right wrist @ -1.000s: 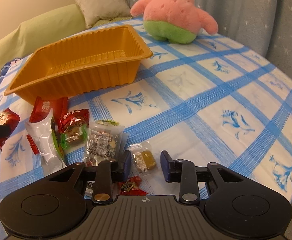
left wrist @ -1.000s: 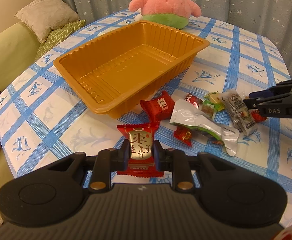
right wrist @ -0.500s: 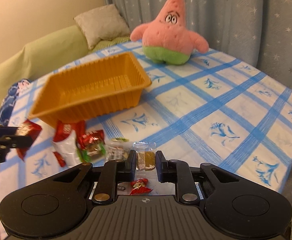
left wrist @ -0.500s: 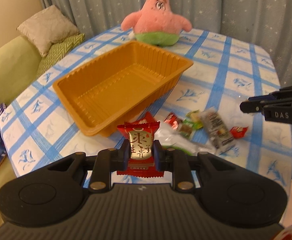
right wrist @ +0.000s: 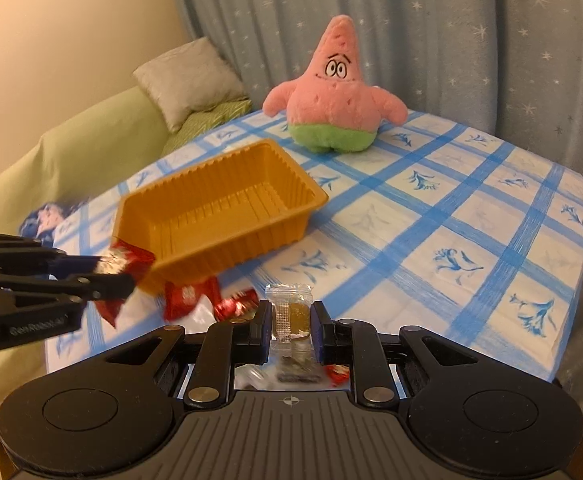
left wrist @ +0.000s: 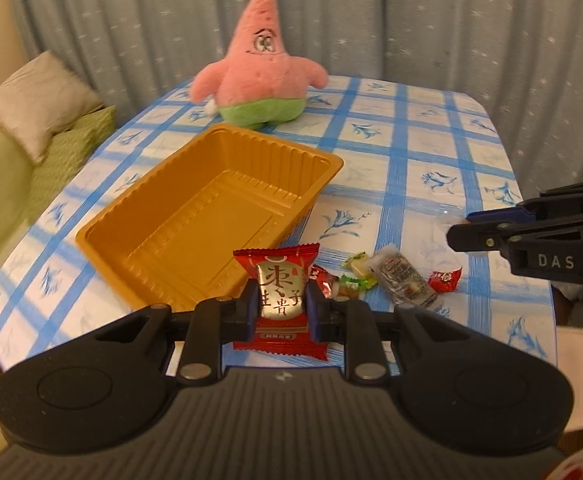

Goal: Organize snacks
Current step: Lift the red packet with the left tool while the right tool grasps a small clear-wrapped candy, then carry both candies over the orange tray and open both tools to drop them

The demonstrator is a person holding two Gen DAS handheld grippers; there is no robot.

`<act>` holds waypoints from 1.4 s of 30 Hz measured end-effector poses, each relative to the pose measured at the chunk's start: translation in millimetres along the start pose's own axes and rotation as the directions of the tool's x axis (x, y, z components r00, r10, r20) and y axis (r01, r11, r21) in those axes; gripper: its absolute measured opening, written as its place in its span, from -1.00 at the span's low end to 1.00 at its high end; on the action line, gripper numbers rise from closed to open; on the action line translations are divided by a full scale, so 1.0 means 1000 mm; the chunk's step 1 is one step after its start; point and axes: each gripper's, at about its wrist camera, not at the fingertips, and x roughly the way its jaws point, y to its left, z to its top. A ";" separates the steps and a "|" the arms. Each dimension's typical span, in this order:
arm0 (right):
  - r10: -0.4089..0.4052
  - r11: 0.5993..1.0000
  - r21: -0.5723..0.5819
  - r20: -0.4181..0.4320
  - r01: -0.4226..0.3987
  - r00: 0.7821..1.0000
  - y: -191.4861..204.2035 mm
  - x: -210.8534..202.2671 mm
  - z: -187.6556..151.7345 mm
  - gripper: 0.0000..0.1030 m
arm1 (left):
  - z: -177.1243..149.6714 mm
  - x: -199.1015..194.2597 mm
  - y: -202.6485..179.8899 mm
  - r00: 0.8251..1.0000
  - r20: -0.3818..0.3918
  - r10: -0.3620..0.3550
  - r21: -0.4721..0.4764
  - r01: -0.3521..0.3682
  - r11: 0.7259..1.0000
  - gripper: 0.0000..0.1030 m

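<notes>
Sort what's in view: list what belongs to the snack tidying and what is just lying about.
Job:
orange tray, empty
red snack packet in left gripper
clear-wrapped candy in right gripper
loose snacks on the tablecloth

Lying about:
pink starfish plush
grey cushion
curtain

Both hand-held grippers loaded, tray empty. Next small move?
Probably ease the left hand-held gripper forward over the orange tray before opening. Its red snack packet is clamped near the tray's near rim, and the tray holds nothing. The right hand-held gripper holds a clear-wrapped candy, so it can follow.
</notes>
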 end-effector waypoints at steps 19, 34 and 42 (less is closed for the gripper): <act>-0.077 0.989 0.124 0.000 0.076 0.997 0.114 0.087 0.054 -0.60 | 0.036 0.047 0.132 0.993 0.017 -0.116 0.130 0.113 0.985 -0.57; -0.108 0.987 0.110 -0.097 0.118 0.989 0.123 0.164 0.073 -0.60 | 0.046 0.101 0.169 0.988 -0.064 -0.140 0.110 0.146 0.983 -0.57; -0.111 0.984 0.125 -0.110 0.125 0.988 0.115 0.181 0.076 -0.60 | 0.047 0.111 0.172 0.987 -0.084 -0.138 0.101 0.147 0.984 -0.57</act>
